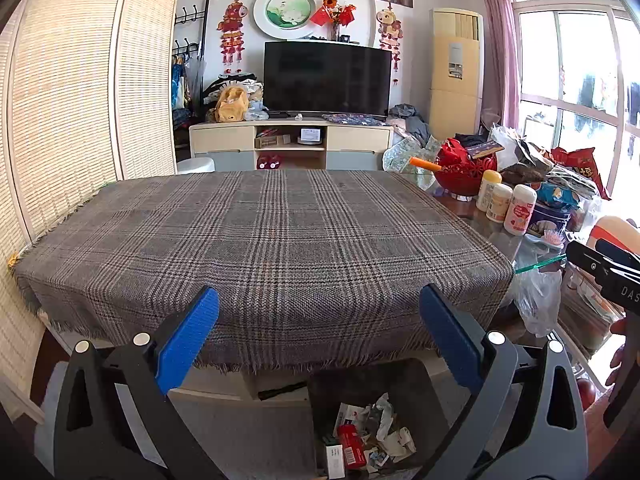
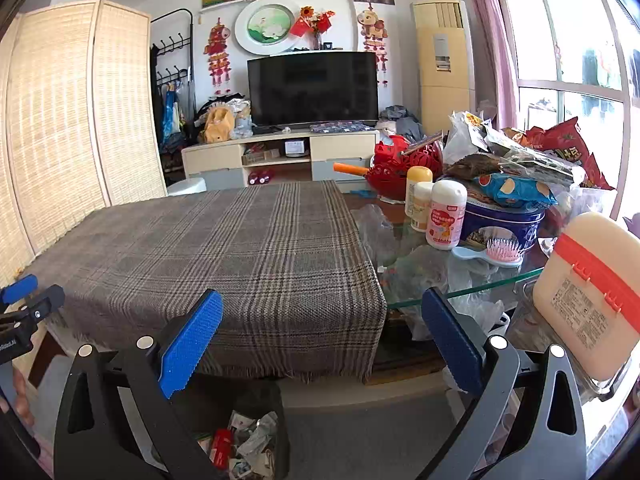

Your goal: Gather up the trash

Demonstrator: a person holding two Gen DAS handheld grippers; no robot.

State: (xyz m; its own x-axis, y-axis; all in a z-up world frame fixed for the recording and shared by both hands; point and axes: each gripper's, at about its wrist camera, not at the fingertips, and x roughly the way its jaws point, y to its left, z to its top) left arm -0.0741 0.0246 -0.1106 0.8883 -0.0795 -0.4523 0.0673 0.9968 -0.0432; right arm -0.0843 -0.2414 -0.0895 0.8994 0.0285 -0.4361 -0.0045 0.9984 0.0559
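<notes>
A dark bin (image 1: 420,392) on the floor in front of the table holds crumpled paper, wrappers and a red pack (image 1: 352,444); it also shows in the right wrist view (image 2: 280,408) with its trash (image 2: 248,448). My left gripper (image 1: 320,332) is open and empty, held above the bin at the near edge of the plaid cloth (image 1: 260,240). My right gripper (image 2: 322,334) is open and empty, over the cloth's right corner (image 2: 240,248). The right gripper's body shows at the right edge of the left view (image 1: 608,272). The left gripper's tip shows at the left edge of the right view (image 2: 28,300).
The glass table part (image 2: 460,292) on the right carries white bottles (image 2: 444,216), a blue tin (image 2: 504,220), a pink hairbrush (image 2: 500,252), a red basket (image 2: 392,172), snack bags (image 2: 560,144) and a cream box with red clasps (image 2: 592,292). A folding screen (image 1: 72,100) stands left.
</notes>
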